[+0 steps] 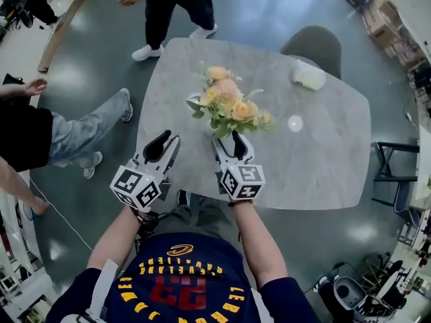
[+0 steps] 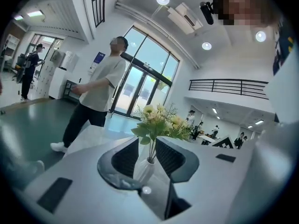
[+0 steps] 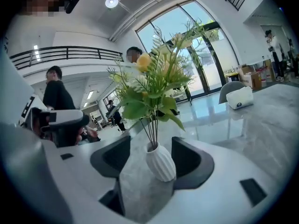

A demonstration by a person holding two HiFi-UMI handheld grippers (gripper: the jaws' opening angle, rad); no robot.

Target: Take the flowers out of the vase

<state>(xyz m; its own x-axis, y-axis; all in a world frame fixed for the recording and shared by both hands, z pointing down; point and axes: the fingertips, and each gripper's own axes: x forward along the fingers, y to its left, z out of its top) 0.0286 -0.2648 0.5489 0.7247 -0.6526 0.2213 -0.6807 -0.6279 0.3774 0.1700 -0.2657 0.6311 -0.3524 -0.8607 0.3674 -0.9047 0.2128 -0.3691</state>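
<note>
Head view has you at the near edge of the grey worktop [image 1: 323, 160], with both tongs pointed forward at the flowers [image 1: 229, 99]. Your right tongs [image 1: 229, 144] sit just under the bouquet. Your left tongs [image 1: 167, 143] are beside them on their left, apart from the stems.

Right gripper view shows those jaws spread wide. The ribbed white vase [image 3: 160, 162] stands upright on the worktop between them with a gap on each side, so nothing is gripped. The flowers stand in the vase, and their stems rise from its neck above the right tongs.

Left gripper view shows the left jaws also open and empty. The vase lies ahead of them, framed in the gap.

A white box [image 1: 308, 76] rests well beyond the right tongs, off to their right.
</note>
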